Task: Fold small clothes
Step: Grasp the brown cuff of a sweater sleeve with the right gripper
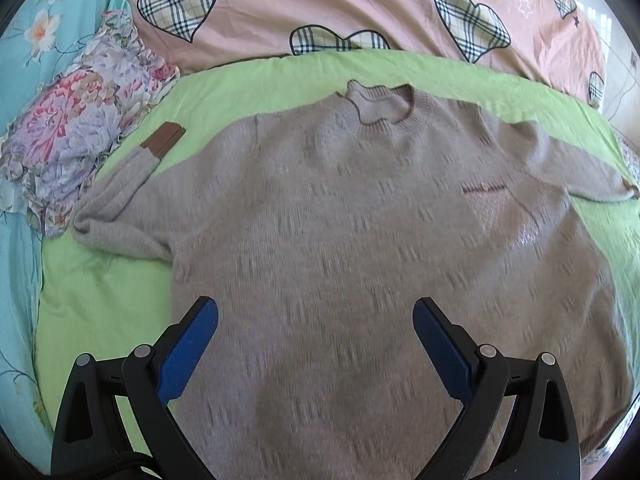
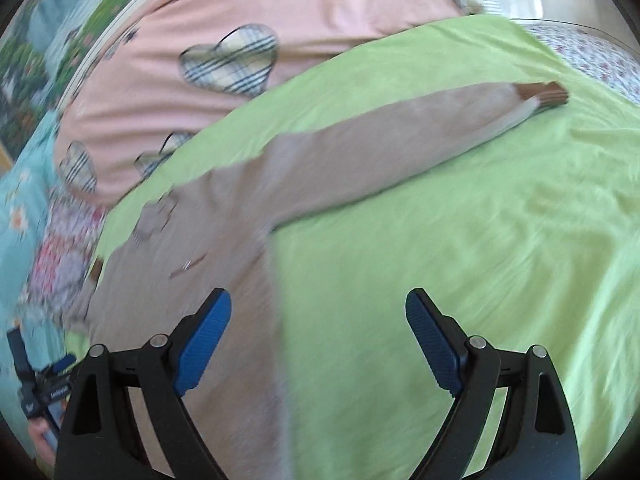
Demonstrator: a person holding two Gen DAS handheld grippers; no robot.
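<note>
A: How far along is the folding?

B: Barely begun, I'd judge. The sweater [image 1: 360, 240] lies flat, front up, on the green sheet [image 1: 100, 300] of the bed. One sleeve [image 2: 380, 136] stretches straight out; the other sleeve [image 1: 120, 196] is bent back on itself.

A: And the grippers?

B: The left gripper [image 1: 316, 320] hovers over the sweater's body, fingers spread wide, holding nothing. The right gripper [image 2: 318, 312] is just as wide and empty, over the sweater's side edge.

A: Anything unclear?

B: The hem is cut off below, both views are blurred, and contact with the cloth can't be judged.
</note>
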